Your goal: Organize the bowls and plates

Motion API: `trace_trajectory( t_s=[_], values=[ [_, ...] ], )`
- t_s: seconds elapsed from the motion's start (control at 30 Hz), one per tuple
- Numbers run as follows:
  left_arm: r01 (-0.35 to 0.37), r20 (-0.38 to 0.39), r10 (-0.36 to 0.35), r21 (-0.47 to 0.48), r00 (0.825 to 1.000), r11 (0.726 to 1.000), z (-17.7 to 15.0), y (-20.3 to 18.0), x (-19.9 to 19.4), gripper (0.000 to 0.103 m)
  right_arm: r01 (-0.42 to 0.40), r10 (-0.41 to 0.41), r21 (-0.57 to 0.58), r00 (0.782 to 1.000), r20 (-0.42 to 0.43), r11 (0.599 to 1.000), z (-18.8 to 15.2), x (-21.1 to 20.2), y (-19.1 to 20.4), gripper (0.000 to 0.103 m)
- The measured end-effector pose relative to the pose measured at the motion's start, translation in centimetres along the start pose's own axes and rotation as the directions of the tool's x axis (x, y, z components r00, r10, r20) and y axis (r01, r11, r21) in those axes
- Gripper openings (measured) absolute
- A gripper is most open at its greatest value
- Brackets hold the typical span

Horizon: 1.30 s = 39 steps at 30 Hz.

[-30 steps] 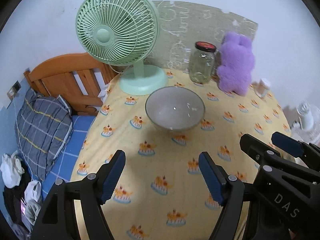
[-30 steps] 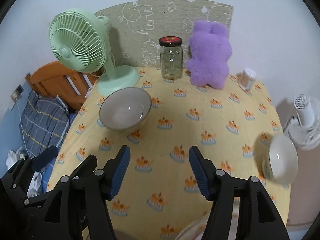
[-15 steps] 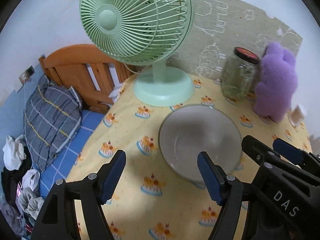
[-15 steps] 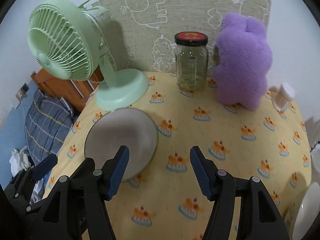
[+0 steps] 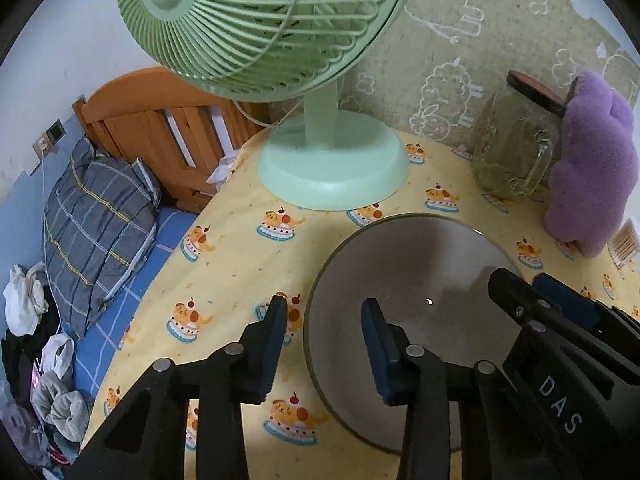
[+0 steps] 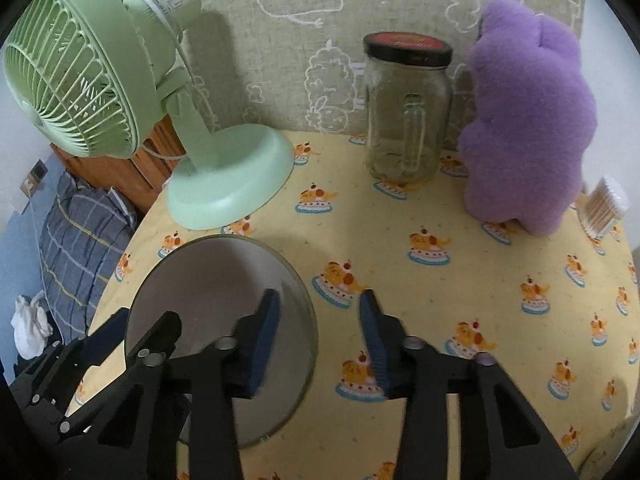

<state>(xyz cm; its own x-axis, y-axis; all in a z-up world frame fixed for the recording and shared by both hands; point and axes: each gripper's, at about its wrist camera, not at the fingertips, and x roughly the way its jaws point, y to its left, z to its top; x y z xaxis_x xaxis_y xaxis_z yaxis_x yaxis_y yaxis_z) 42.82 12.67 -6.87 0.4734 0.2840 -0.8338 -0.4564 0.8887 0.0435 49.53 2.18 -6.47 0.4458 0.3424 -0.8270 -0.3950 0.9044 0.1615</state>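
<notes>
A home bedroom: a wooden bed headboard (image 5: 160,120) with a grey plaid pillow (image 5: 96,216) on a blue checked sheet (image 5: 132,292) stands beside the surface, which wears a yellow cartoon-print cloth (image 6: 460,280) carrying a mint-green plastic desk fan (image 5: 280,40) and a purple plush toy (image 6: 528,128).

On the table (image 6: 500,280), bowl (image 6: 208,280) before fan (image 6: 224,184), jar (image 6: 404,120) right of it

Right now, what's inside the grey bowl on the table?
The grey bowl looks empty. One pad each of the left gripper and right gripper, both closing, straddles the rim and hides some of the inside; they aren't pressing it yet.
</notes>
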Motion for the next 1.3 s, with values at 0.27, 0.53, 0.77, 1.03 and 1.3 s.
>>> trace_trajectory(
  t_s=[0.27,0.53,0.77,1.03,1.3],
  values=[
    [0.026,0.012,-0.027,0.031,1.0,0.999,0.3,-0.5,0.6,0.029,-0.016,0.016,-0.036,1.0,0.019,0.999,0.3,0.8,0.8,0.02],
    [0.026,-0.008,-0.026,0.021,1.0,0.999,0.4,-0.3,0.9,0.028,-0.016,0.017,-0.042,1.0,0.019,0.999,0.4,1.0,0.9,0.02],
    [0.016,-0.028,-0.015,0.053,1.0,0.998,-0.4,-0.8,0.1,0.028,-0.005,0.005,-0.027,1.0,-0.013,1.0,-0.5,0.0,0.7,0.021],
    [0.052,-0.078,-0.047,0.058,0.996,0.997,-2.4,-1.4,-1.4,0.028,0.022,-0.022,0.004,0.999,-0.048,1.0,-2.6,-2.2,-0.3,0.021],
    [0.081,-0.094,-0.07,0.122,0.993,0.989,-4.5,-2.2,-3.8,0.028,0.047,-0.043,0.048,0.996,-0.079,0.998,-5.3,-4.9,-1.2,0.021]
  ],
)
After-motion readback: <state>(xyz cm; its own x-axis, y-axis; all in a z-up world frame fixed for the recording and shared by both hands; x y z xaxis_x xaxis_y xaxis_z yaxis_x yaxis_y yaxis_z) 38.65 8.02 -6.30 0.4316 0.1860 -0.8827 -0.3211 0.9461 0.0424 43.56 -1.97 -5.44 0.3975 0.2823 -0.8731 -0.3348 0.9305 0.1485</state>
